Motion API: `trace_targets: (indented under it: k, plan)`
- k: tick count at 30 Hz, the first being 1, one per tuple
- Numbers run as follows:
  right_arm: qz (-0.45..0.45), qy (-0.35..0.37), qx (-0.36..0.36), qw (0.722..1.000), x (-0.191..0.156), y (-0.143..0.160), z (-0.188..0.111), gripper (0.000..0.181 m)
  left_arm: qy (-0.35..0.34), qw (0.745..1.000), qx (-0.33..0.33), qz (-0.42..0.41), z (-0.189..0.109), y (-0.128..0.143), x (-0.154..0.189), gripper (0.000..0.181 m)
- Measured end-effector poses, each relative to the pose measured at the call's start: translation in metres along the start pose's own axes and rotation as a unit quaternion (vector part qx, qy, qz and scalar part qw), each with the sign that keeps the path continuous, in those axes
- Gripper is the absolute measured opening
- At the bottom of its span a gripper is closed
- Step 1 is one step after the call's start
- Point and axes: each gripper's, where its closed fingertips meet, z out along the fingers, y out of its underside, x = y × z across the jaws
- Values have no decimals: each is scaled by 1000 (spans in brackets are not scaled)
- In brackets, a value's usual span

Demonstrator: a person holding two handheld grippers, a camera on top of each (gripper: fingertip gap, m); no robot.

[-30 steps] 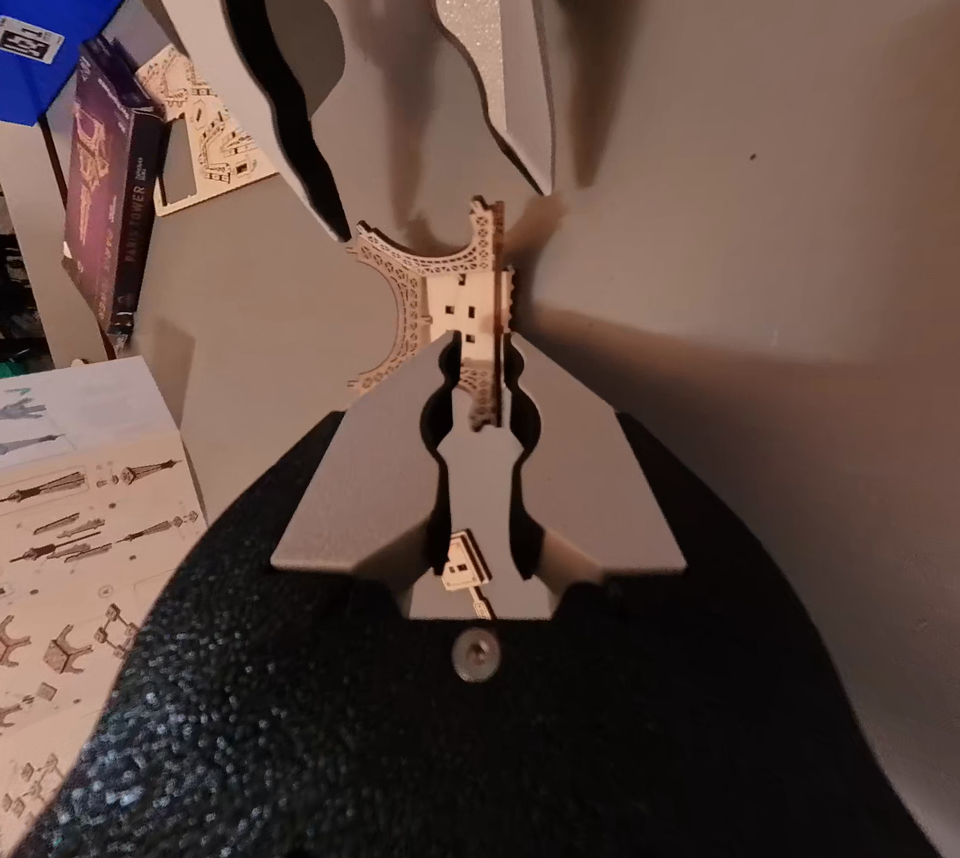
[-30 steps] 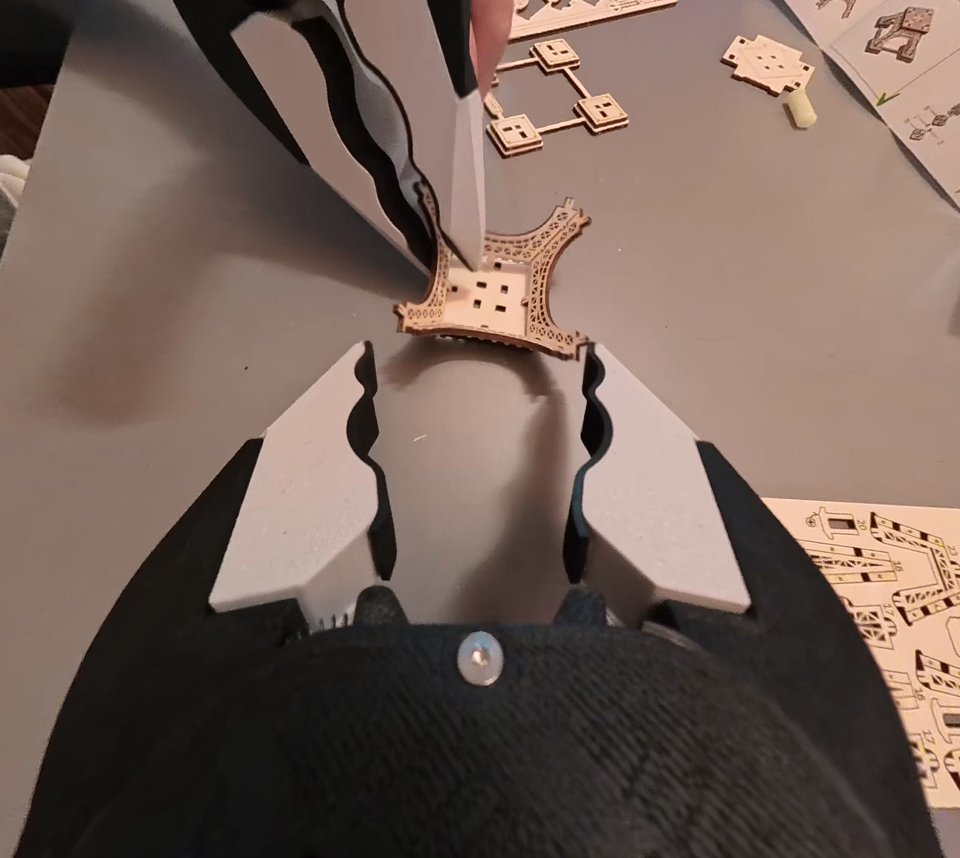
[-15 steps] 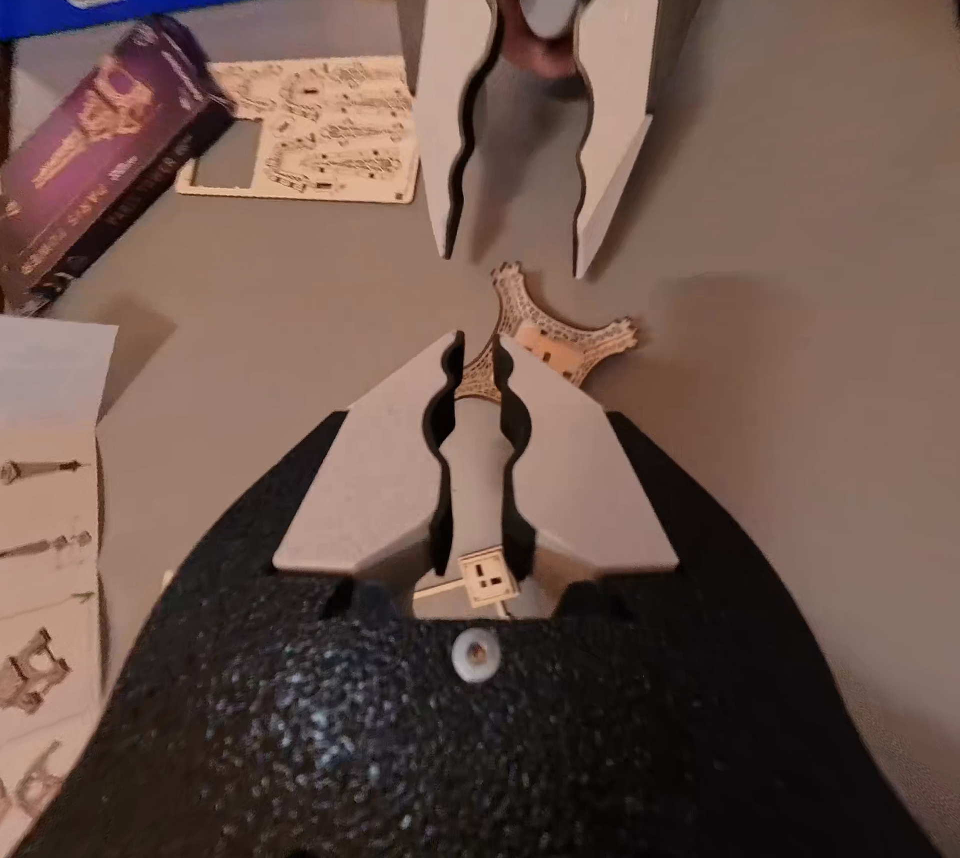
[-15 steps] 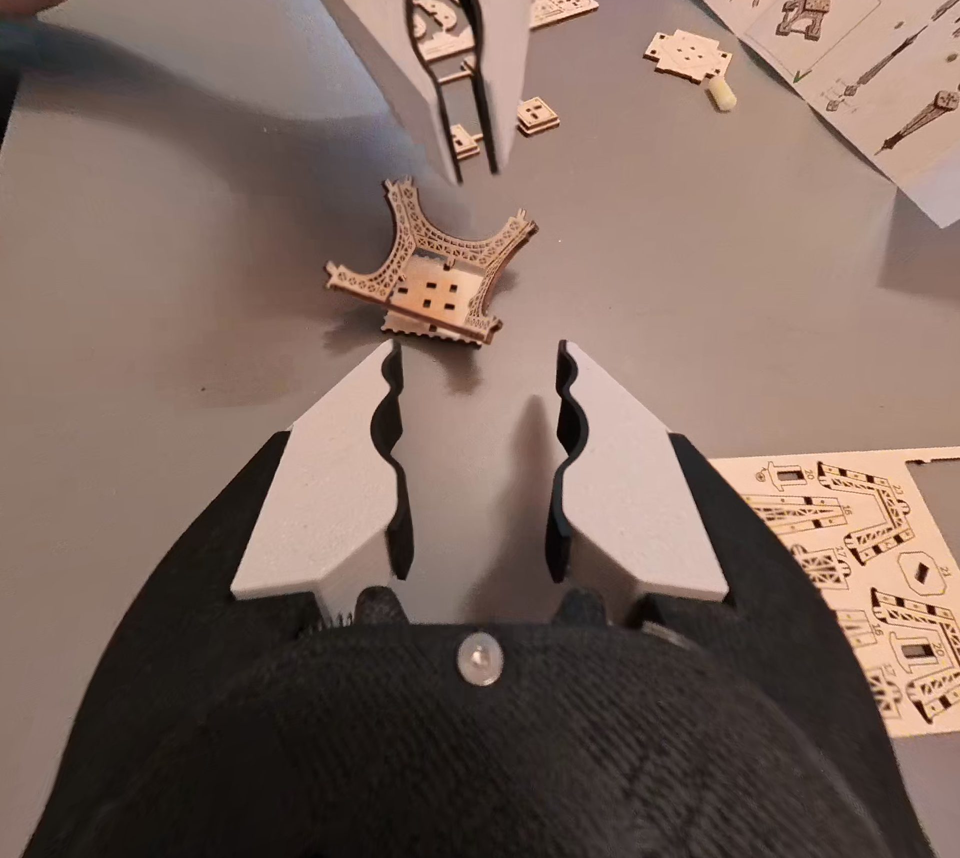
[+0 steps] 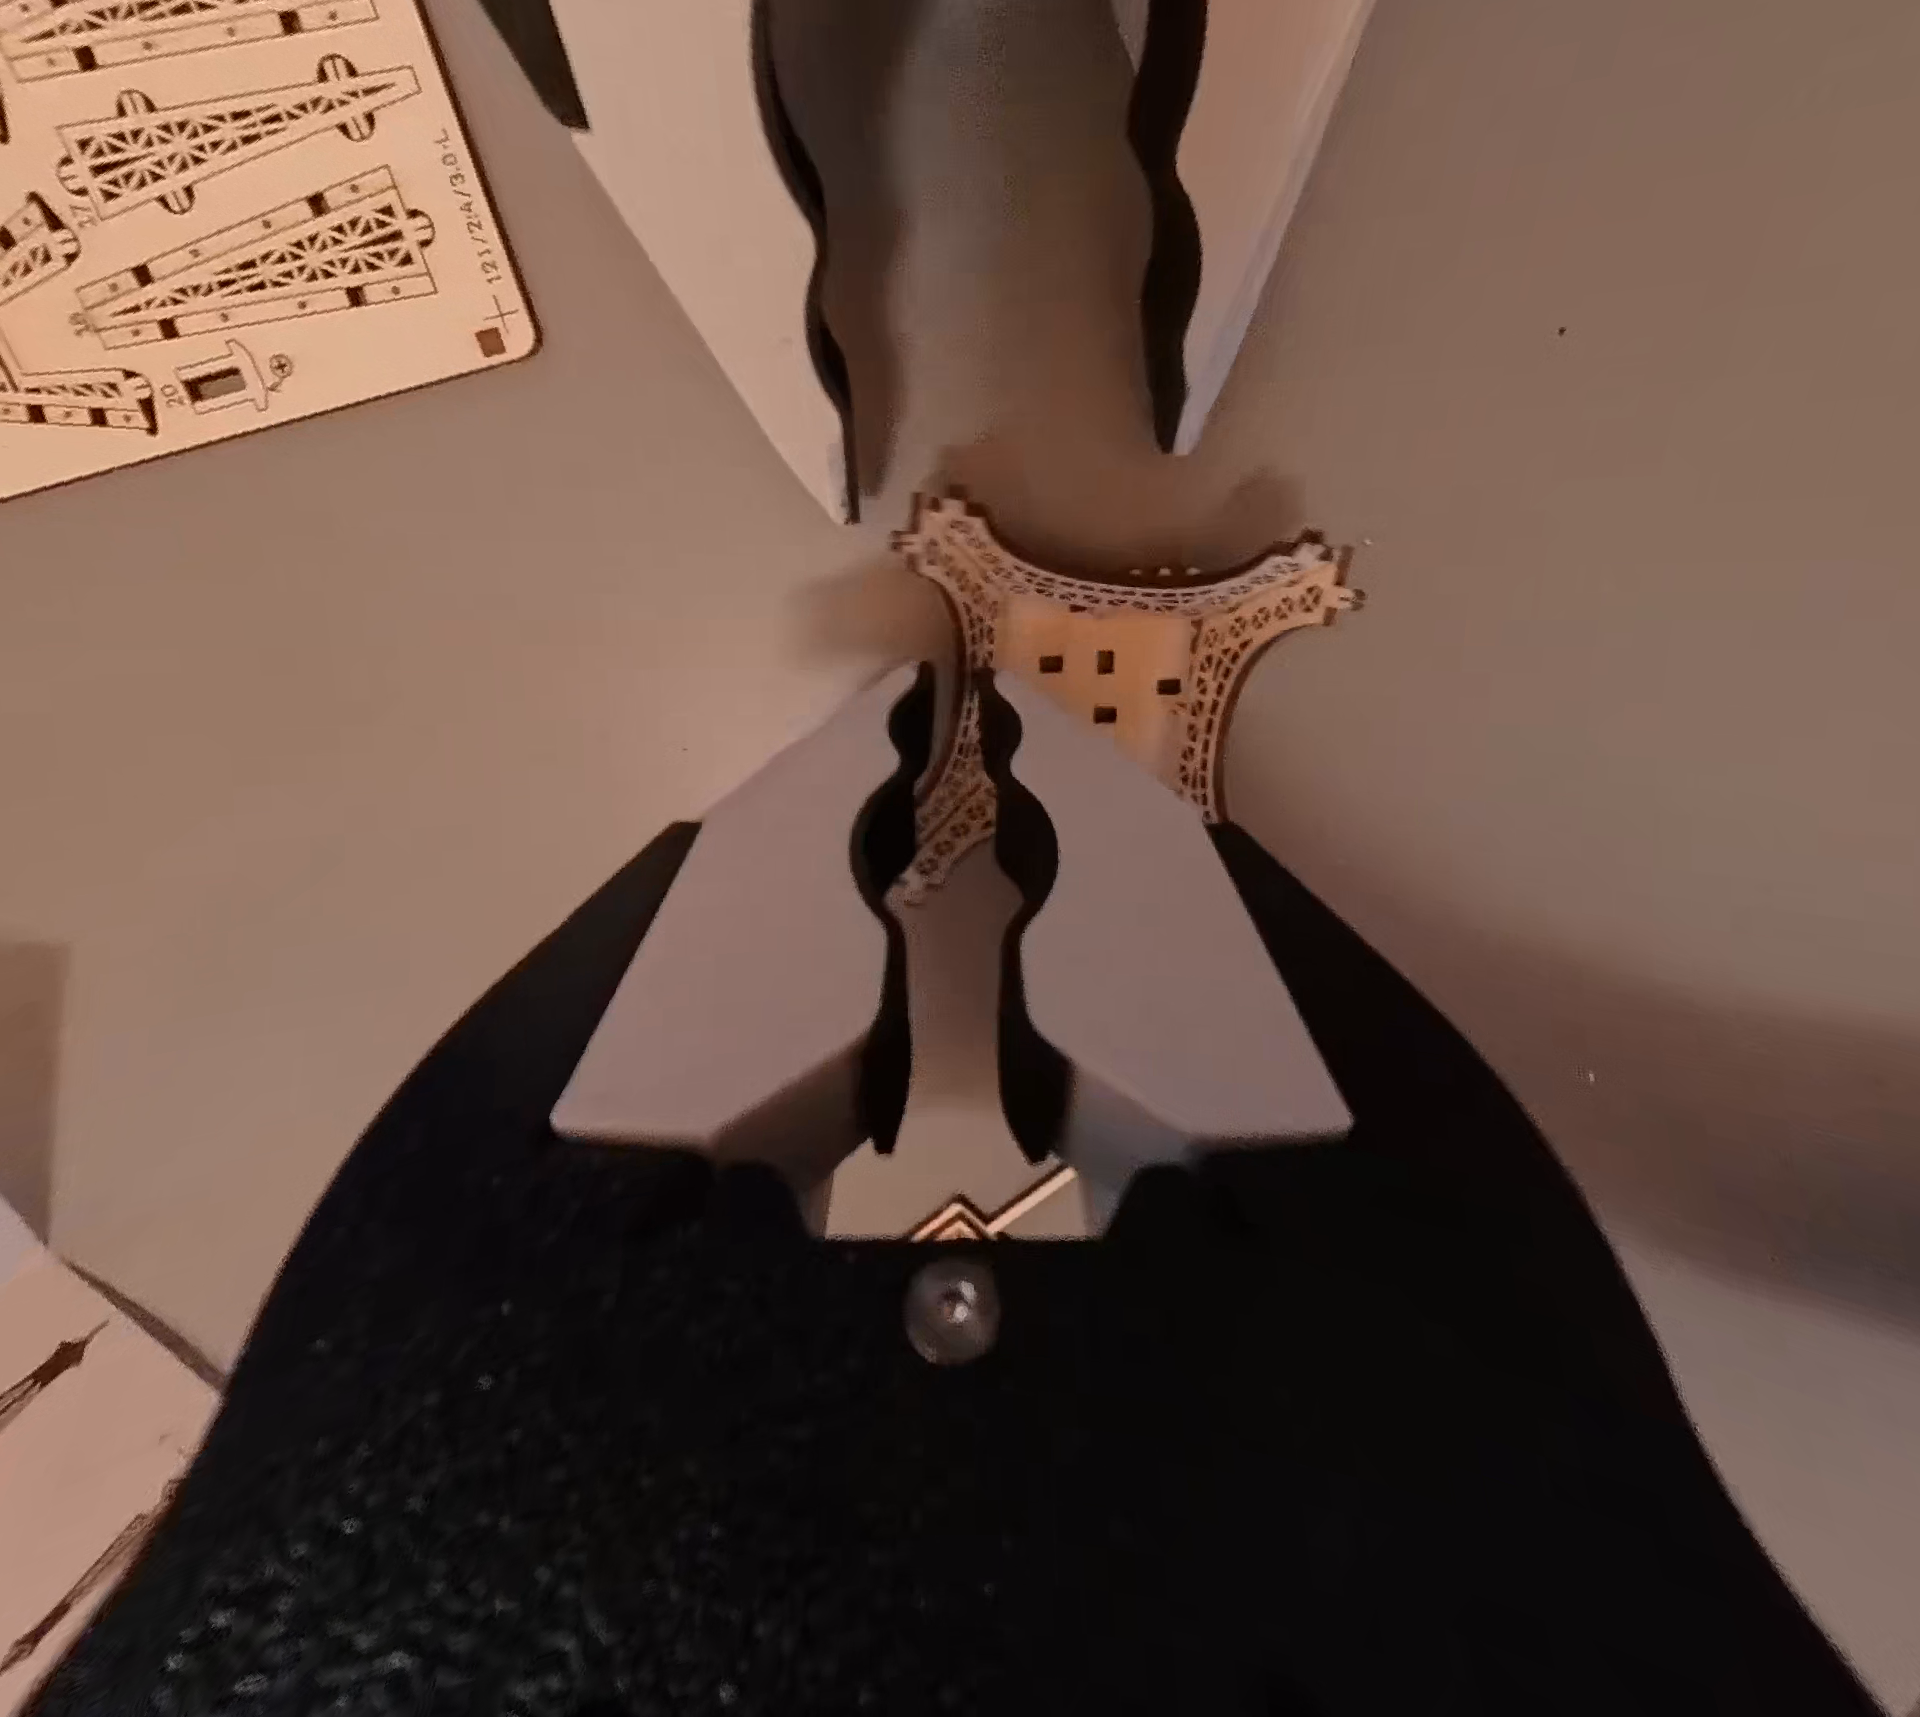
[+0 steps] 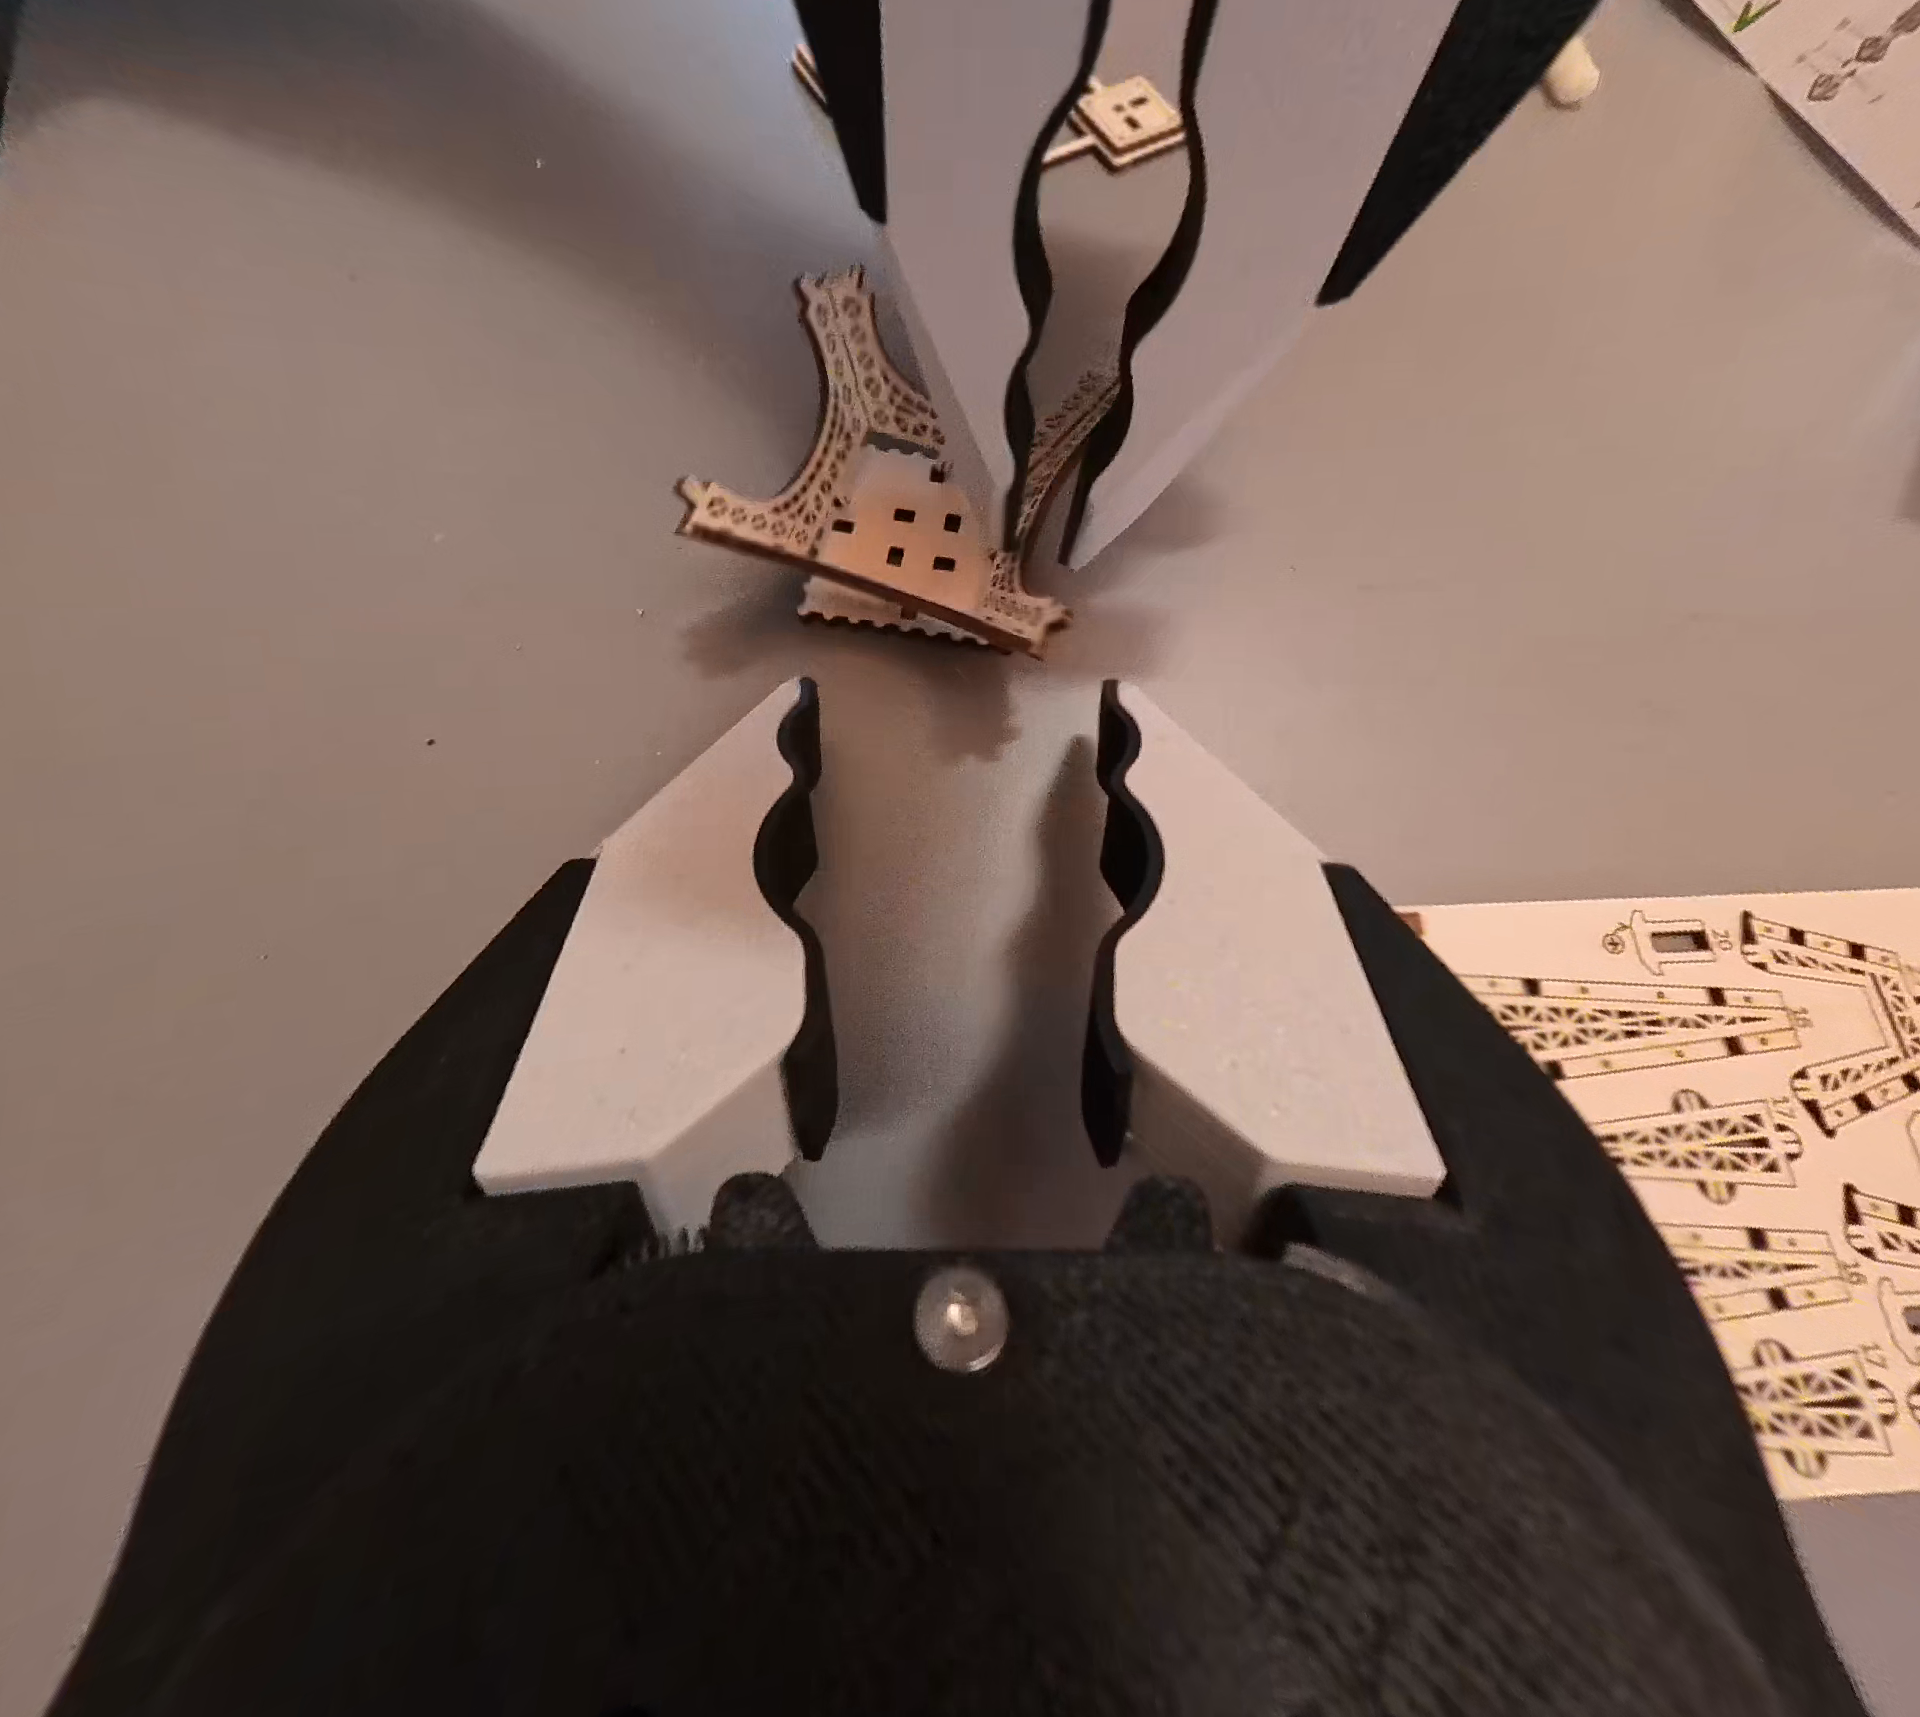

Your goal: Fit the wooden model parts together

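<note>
The left hand-held gripper [image 5: 961, 722] is clenched on one lattice leg of the wooden tower base [image 6: 894, 524], tilting it up off the grey table [image 6: 364, 472], probably so its slotted platform faces up for the next part. The right hand-held gripper [image 6: 961, 701] hovers released just beside it, empty. An uncut parts sheet [image 6: 1704, 1096] lies near.

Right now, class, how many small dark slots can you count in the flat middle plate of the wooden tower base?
4, all on the plate: upper-left slot, upper-right slot, lower-left slot, lower-right slot. The left claw gripping the tower base may hide others.
</note>
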Motion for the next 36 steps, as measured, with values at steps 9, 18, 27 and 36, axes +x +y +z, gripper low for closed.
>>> trace_targets:
  k: [9,18,27,36]
  plan:
    - [-7,21,-35,999,1,9,7,51,-25,999,12,-34,-1,2,-9,1]
    - [-1,14,-37,999,0,10,8,51,-59,998,26,-24,-3,3,-13,0]
    - [-1,12,-37,999,0,10,8,50,-59,998,24,-26,-4,7,-18,0]
    - [0,14,-37,999,0,9,7,51,-71,997,25,-5,-3,7,-21,0]
